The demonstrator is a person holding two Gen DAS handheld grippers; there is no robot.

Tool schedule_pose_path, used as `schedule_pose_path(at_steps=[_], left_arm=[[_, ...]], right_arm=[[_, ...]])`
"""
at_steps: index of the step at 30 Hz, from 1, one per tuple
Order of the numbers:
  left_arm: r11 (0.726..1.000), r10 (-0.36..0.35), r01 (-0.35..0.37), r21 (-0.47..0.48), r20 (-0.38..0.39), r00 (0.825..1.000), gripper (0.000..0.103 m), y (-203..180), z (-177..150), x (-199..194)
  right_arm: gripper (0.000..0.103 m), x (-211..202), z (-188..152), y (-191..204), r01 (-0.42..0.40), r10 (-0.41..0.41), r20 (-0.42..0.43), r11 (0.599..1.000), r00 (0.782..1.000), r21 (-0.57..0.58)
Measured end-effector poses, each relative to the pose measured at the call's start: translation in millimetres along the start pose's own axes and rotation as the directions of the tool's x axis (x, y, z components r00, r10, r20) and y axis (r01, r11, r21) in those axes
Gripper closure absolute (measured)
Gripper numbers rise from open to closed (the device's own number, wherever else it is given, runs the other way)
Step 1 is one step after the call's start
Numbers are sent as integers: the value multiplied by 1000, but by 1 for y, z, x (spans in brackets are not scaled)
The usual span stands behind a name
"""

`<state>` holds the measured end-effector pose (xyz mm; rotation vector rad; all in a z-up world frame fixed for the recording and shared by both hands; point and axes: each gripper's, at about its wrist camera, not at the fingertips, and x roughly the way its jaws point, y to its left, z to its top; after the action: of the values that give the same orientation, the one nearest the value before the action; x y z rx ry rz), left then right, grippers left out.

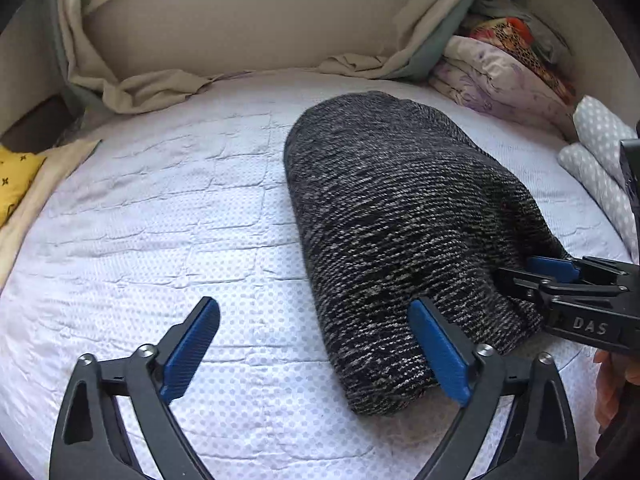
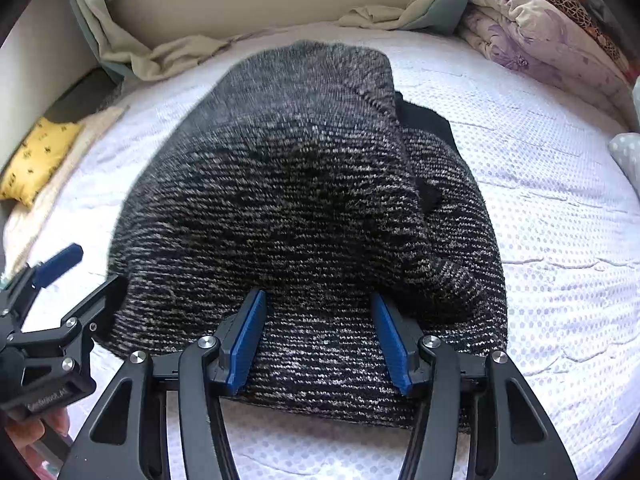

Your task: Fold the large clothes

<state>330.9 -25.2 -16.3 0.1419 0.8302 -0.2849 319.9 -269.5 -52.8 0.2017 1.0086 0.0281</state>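
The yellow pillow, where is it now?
The yellow pillow lies at the bed's left edge in both views, far left of the folded sweater.

Both pictures are bright with soft daylight and weak shadows. The white bed sheet (image 1: pixel 160 220) looks slightly overexposed. Fisheye distortion bends the edges, with dark vignette corners at 10 and 2 o'clock. The dark knit garment (image 2: pixel 288 200) appears slightly blurred at its far end.
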Motion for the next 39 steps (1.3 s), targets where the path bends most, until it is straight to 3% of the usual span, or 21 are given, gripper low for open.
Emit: schedule_pose_path(at_steps=[1, 3, 5, 7, 9, 12, 15, 21, 26, 30, 35, 39], left_arm=[[1000, 5, -5, 1, 8, 1000, 0, 4, -1, -7], [1000, 21, -21, 12, 22, 1000, 0, 9, -7, -19], [999, 39, -39, 18, 15, 999, 0, 15, -16, -30], [999, 34, -34, 17, -5, 999, 0, 21, -27, -36], [1000, 17, -17, 1, -33, 999, 0, 28, -41, -41], [999, -9, 6, -47, -59, 998, 0, 39, -56, -49], [997, -21, 18, -73, -44, 999, 0, 46, -68, -64], [994, 108, -107, 19, -62, 992, 0, 34, -87, -90], [987, 133, -138, 87, 55, 990, 0, 18, -102, -121], [976, 169, -184, 116, 132, 977, 0, 9, -107, -136], [990, 119, -126, 68, 100, 988, 0, 11, -113, -133], [987, 131, -139, 76, 100, 986, 0, 10, -119, -127]], right_arm=[[48, -7, 0, 0, -14, 14, 9, 1000, 1000, 0], [33, -22, 1, 3, -12, 13, 31, 1000, 999, -15], [10, -39, -6, 9, 13, -11, 56, 999, 998, -41], [7, -48, -14, 16, 25, -20, 62, 996, 998, -81], [6, -55, -29, 25, 56, -48, 69, 992, 996, -109], [4, -59, -48, 27, 54, -52, 42, 997, 998, -63], [4, -67, -66, 31, 92, -90, 53, 995, 995, -44], [2, -90, -93, 43, 182, -179, 110, 983, 978, -17], [0, -111, -110, 59, 243, -233, 185, 970, 955, -32], [0, -130, -126, 66, 208, -196, 237, 978, 951, -25], [0, -138, -137, 70, 220, -211, 241, 975, 947, -14], [0, -142, -141, 64, 223, -219, 238, 975, 946, 14]])
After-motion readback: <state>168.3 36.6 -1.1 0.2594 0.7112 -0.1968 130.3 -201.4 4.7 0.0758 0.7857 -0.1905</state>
